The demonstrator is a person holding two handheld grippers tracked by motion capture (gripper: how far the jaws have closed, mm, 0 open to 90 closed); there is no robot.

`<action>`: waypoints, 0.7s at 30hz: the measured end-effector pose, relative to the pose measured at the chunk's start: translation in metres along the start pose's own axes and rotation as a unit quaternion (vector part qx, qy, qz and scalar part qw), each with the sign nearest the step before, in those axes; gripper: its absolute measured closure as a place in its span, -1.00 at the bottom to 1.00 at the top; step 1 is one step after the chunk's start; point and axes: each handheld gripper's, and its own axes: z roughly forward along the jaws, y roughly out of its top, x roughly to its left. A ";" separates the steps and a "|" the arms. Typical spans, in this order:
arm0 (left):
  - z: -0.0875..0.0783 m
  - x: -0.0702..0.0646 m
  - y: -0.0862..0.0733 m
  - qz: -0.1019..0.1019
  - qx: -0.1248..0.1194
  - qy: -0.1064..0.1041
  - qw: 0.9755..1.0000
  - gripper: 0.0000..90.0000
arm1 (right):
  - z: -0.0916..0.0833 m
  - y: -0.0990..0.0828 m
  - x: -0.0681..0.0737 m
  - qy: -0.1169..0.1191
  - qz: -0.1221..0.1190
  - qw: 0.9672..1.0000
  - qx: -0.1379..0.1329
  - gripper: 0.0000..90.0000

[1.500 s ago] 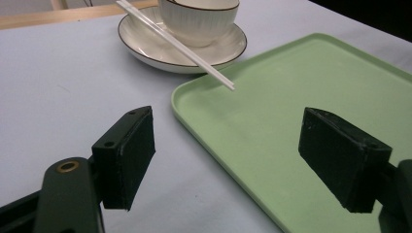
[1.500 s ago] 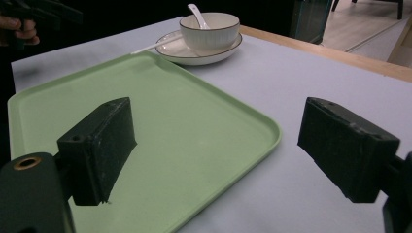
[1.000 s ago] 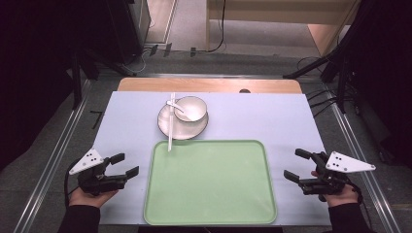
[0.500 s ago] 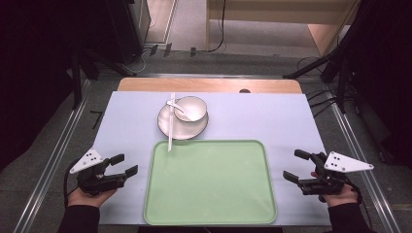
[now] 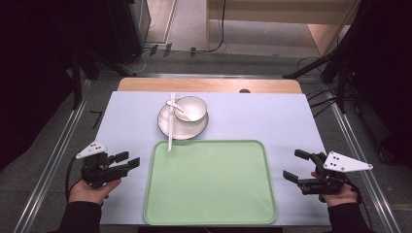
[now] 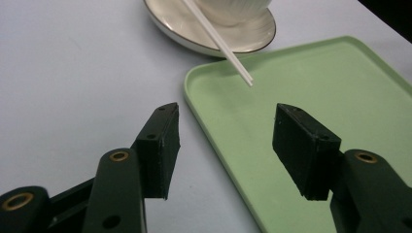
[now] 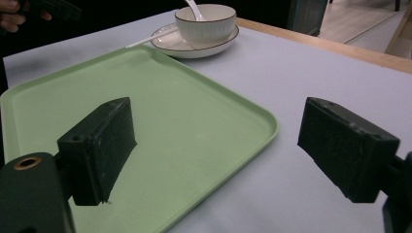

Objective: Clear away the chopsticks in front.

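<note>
Left gripper (image 5: 120, 163) low at tabletop (image 5: 272, 119) left edge, jaws wide, holding nothing. Right gripper (image 5: 297, 167) same on right side, wide, empty. Green tray (image 5: 209, 184) empty between them. Beyond tray: plate (image 5: 165, 125) with bowl (image 5: 192, 108), spoon (image 5: 173, 104) inside bowl. Chopsticks (image 5: 170, 121) lie across plate, long axis running near-far, near tip just over tray far-left rim. Left gripper nearer to them, I think; they lie ahead and slightly right of it.

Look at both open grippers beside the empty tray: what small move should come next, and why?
Probably the left gripper should ease toward the chopsticks. They lie loose across the plate, tips over the tray rim, nearest that side; the right gripper is farther off.
</note>
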 end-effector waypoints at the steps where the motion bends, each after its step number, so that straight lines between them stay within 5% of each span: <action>1: 0.001 0.000 0.002 -0.009 0.010 -0.003 1.000 -0.02 | 0.000 0.000 0.000 0.000 0.000 1.000 0.000 -0.70; 4: 0.007 0.000 0.010 -0.032 0.044 -0.004 0.999 -0.07 | -0.001 0.000 0.000 -0.001 0.001 1.000 0.000 -0.70; 5: 0.012 0.002 0.016 -0.056 0.077 0.001 0.995 -0.16 | 0.000 0.000 0.000 -0.001 0.000 1.000 0.001 -0.70; 14: 0.026 0.001 0.040 -0.046 0.096 0.020 0.994 -0.25 | 0.001 -0.001 0.001 0.002 -0.002 1.000 0.006 -0.70; 21: 0.043 -0.002 0.061 -0.035 0.092 0.013 0.995 -0.29 | 0.002 -0.001 0.001 0.003 -0.002 1.000 0.007 -0.70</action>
